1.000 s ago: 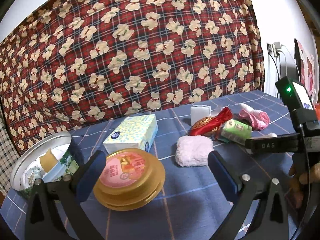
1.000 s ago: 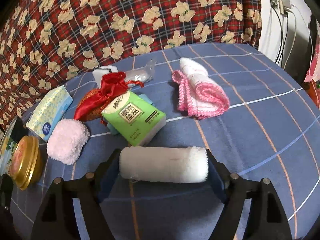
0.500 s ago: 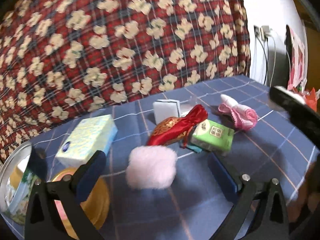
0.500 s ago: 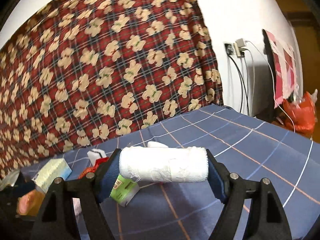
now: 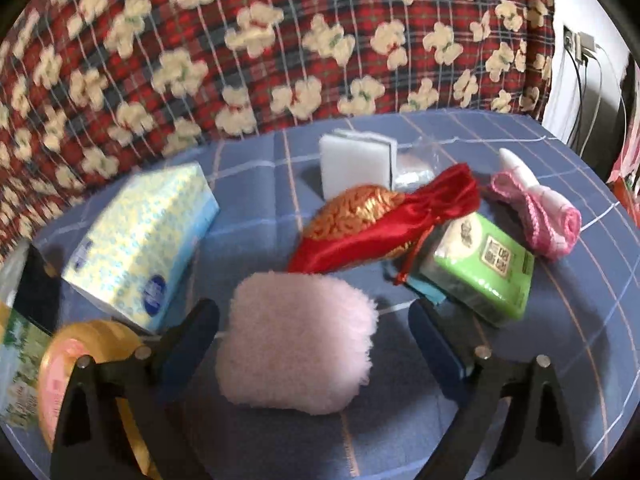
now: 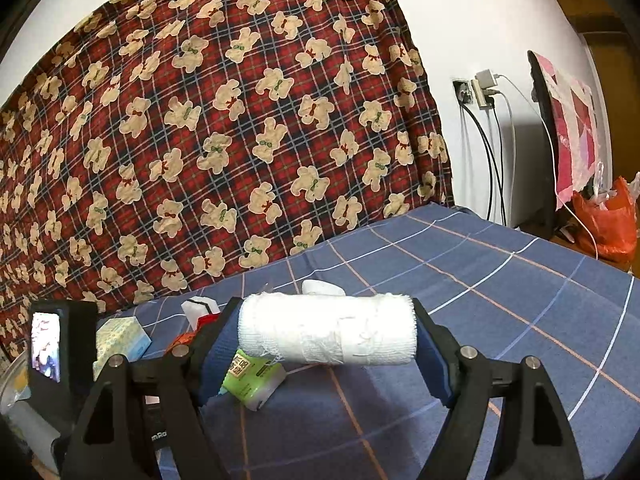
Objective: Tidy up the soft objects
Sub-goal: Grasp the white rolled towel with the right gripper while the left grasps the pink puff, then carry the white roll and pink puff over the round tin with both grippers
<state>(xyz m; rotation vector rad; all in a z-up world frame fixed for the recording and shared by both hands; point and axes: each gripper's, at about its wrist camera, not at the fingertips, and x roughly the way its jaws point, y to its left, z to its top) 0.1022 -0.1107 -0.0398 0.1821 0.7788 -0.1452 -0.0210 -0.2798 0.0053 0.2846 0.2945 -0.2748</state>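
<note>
We can read very little: the green tissue pack (image 5: 482,270) carries a square panel of Chinese characters, too blurred to make out. In the right wrist view, at seven o'clock, its end (image 6: 249,372) shows partial letters, unclear.

Right gripper (image 6: 328,336) lifted bandage roll (image 6: 328,330); left gripper (image 5: 314,340) reached pink puff (image 5: 298,342).

A blue checked cloth (image 6: 500,320) covers the desk. Behind its far edge hangs a red plaid bear-print fabric (image 6: 240,120). Off the right corner, a white wall (image 6: 480,20) carries a socket with plugs (image 6: 478,90), cables (image 6: 490,168) trailing down, an orange bag (image 6: 610,224) beside.
</note>
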